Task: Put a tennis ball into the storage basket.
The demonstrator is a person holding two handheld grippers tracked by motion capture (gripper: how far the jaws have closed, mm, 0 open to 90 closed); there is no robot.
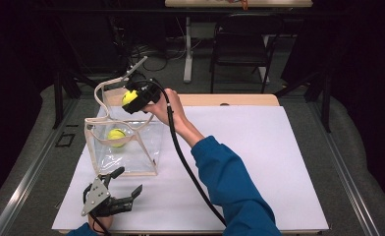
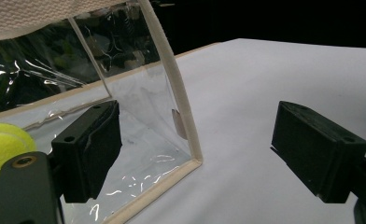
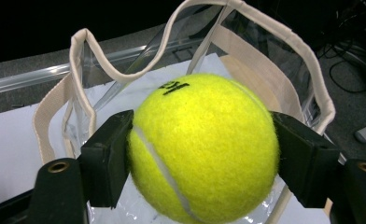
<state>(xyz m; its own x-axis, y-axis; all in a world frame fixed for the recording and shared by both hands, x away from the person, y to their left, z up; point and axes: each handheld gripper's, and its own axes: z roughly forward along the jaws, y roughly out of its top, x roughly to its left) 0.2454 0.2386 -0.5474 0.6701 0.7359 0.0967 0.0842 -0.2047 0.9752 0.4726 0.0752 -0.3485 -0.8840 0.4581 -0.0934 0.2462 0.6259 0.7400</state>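
Note:
A clear plastic bag (image 1: 131, 152) with beige trim and handles stands open on the left of the white table (image 1: 259, 162). One yellow tennis ball (image 1: 117, 135) lies inside it. My right gripper (image 1: 130, 100) hovers over the bag's far rim, shut on a second tennis ball (image 1: 128, 96). In the right gripper view this ball (image 3: 202, 147) is pinched between both jaws, above the bag's mouth (image 3: 80, 70). My left gripper (image 1: 129, 180) rests open near the table's front left edge, just in front of the bag. Beyond its spread jaws stands the bag's corner (image 2: 186, 116), with the inside ball (image 2: 3, 147) at the left.
A wooden strip (image 1: 230, 100) borders the table's far edge. A black chair (image 1: 242, 44) and a table leg (image 1: 187, 49) stand on the floor behind. The right gripper's black cable (image 1: 185, 162) trails across the table. A metal rail (image 1: 28, 172) runs along the left.

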